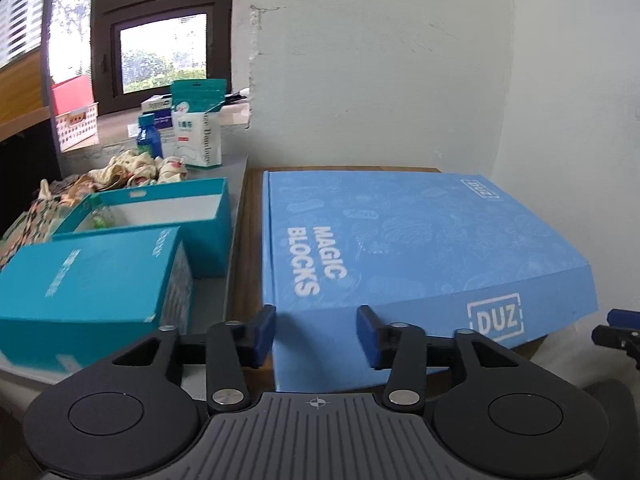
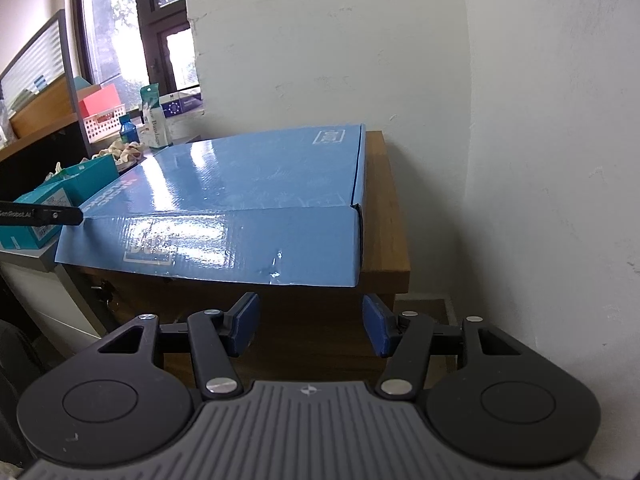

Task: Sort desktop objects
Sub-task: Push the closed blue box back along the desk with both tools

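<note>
A large flat blue "MAGIC BLOCKS" box (image 1: 400,248) lies on a brown wooden cabinet (image 1: 250,248) in the corner; it also shows in the right wrist view (image 2: 248,192). My left gripper (image 1: 316,334) is open and empty at the box's near left corner, its fingers in front of the box's front face. My right gripper (image 2: 310,326) is open and empty, just below and in front of the box's near edge, toward its right corner. The left gripper's side (image 2: 40,217) shows at the box's left corner in the right wrist view.
On the grey desk (image 1: 224,208) to the left stand a closed teal box (image 1: 92,292), an open teal box (image 1: 160,212), crumpled cloths (image 1: 136,170), a blue bottle (image 1: 149,136), a bandage carton (image 1: 196,136) and a white basket (image 1: 76,124). White walls (image 2: 540,140) close the corner.
</note>
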Demonstrator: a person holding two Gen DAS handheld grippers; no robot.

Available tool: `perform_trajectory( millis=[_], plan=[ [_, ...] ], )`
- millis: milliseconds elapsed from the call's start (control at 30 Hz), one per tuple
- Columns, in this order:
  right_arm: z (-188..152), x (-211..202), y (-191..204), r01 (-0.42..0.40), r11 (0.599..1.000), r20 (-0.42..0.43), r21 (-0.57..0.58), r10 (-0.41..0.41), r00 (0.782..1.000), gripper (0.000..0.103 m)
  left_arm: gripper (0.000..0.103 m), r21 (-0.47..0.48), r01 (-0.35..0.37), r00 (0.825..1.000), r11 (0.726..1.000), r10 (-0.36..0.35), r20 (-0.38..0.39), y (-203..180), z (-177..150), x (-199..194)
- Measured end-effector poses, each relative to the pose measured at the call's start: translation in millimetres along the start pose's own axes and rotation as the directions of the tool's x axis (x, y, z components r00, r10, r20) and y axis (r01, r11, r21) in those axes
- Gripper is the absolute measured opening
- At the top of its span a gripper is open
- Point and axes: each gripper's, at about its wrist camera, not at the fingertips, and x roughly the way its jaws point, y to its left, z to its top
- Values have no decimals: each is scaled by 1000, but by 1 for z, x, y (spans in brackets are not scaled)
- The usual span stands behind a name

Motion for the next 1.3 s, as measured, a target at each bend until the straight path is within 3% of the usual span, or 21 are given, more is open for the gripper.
perform_trajectory(
  millis=[67, 233, 333, 367, 500, 667, 1100, 1300],
  plan=[
    [1, -4, 2, 14, 1000, 6, -8, -14, 1000, 64, 52, -2, 2, 1000, 1000, -2, 9, 2, -4, -5],
    [4, -12, 6, 36, 999, 24, -13, -35, 999, 64, 67, 9, 35, 999, 999, -35, 12, 2, -16, -14],
    [7, -14, 9, 46, 999, 25, -14, -45, 999, 64, 70, 30, 51, 998, 998, -52, 34, -3, -22, -18],
    [8, -14, 10, 51, 999, 27, -12, -51, 998, 68, 71, 44, 52, 998, 998, -54, 41, -6, -23, -19],
    [11, -17, 14, 62, 998, 47, -12, -61, 997, 91, 93, 72, 60, 996, 996, -65, 68, -15, -31, -19],
    [14, -15, 22, 66, 997, 58, -37, -64, 996, 102, 102, 33, 80, 992, 996, -83, 90, -18, -39, -17],
    [22, 6, 36, 127, 988, 39, -90, -124, 992, 102, 102, -34, 123, 991, 992, -122, 55, -9, -43, -1],
    [23, 23, 34, 163, 983, 21, -87, -162, 987, 102, 102, 0, 146, 988, 989, -146, 49, -14, -44, 4]
  ],
)
